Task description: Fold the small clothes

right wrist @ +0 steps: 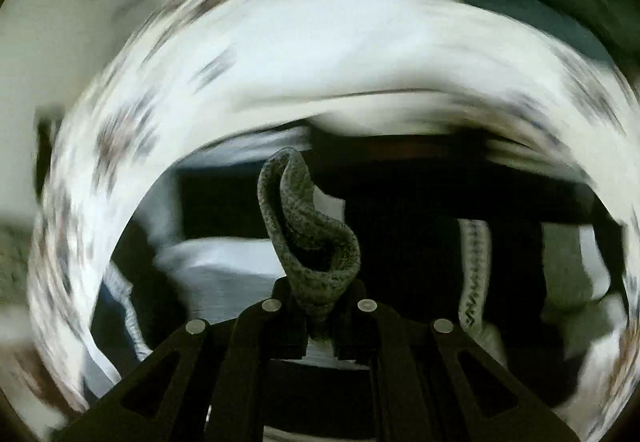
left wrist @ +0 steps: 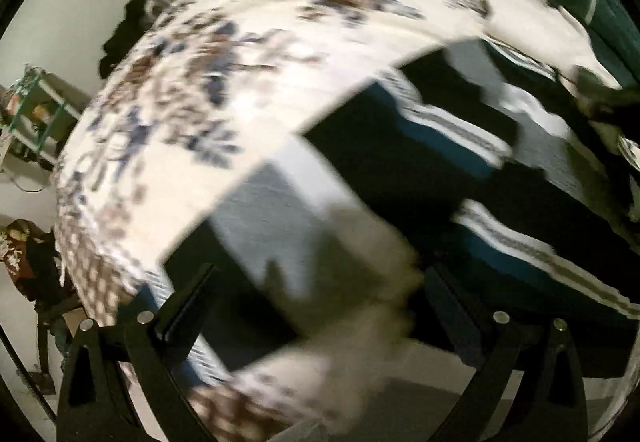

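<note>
In the right wrist view, the right gripper [right wrist: 320,316] has its black plastic fingers [right wrist: 280,322] drawn close together, clamped on a grey speckled knit sock cuff [right wrist: 308,238]. The cuff rises from the pinch as a soft ribbed loop, curled and twisted into an S-shaped fold, its texture coarse and flecked. Behind it lie blurred pieces of small clothing [right wrist: 224,262], pale grey-white and black, and to the right a white woven band with a dark zigzag pattern [right wrist: 474,270] runs downward. Beyond these spreads a white bedsheet printed with brown and blue flowers [right wrist: 320,53], heavily smeared by motion.

In the left wrist view, the left gripper [left wrist: 316,306] has its black angular fingers [left wrist: 188,306] standing wide apart, and a blurred beige-grey soft cloth [left wrist: 360,274] sits between them; whether the fingers touch it cannot be told. Further out lies a spread garment of black, grey, teal and white-striped panels [left wrist: 420,145], flat on the floral bedsheet [left wrist: 240,61]. At the far right edge is a dark green folded fabric [left wrist: 600,9].
</note>
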Demonstrator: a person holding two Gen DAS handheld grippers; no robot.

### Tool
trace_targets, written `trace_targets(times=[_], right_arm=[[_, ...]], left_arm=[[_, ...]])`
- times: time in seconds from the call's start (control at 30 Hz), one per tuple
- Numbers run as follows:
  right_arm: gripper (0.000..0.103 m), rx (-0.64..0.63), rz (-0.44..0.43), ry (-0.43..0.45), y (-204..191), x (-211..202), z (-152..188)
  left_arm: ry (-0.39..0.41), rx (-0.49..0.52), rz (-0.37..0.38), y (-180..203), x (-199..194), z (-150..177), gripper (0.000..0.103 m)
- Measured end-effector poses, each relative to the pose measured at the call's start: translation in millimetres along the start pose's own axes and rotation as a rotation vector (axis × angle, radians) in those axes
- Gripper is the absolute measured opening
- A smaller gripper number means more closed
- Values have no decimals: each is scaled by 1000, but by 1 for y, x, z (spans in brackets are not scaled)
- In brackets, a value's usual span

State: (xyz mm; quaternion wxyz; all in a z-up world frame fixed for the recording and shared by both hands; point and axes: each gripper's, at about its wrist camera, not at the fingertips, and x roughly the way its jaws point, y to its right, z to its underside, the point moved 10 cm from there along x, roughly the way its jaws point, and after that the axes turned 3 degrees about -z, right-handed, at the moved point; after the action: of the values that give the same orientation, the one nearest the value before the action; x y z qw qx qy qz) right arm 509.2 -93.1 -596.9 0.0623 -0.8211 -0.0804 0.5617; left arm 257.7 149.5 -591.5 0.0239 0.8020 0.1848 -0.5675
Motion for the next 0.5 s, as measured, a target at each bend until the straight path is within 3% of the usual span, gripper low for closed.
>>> trace_targets(times=[0.1, 0.17, 0.23, 0.33, 0.37, 0.43, 0.5], right_arm=[[8, -136, 22, -23, -89, 31, 8], [9, -177, 58, -40, -116, 46, 20], [17, -158, 45, -121, -121, 61, 33], [40, -1, -119, -210, -105, 53, 51], [54, 71, -179, -208, -94, 37, 57], [59, 185, -257, -199, -68, 9, 70], [60, 317, -248, -190, -19, -21, 89]], left_arm=[[11, -20, -19, -34, 8, -6, 103], [2, -33, -16, -47, 14, -4, 103], [-9, -48, -11, -56, 17, -3, 103], [-21, -65, 30, -58, 17, -7, 103], [-22, -67, 42, -57, 16, -8, 103], [-42, -73, 70, -55, 15, -9, 103], [-74, -95, 82, -59, 16, -6, 103]])
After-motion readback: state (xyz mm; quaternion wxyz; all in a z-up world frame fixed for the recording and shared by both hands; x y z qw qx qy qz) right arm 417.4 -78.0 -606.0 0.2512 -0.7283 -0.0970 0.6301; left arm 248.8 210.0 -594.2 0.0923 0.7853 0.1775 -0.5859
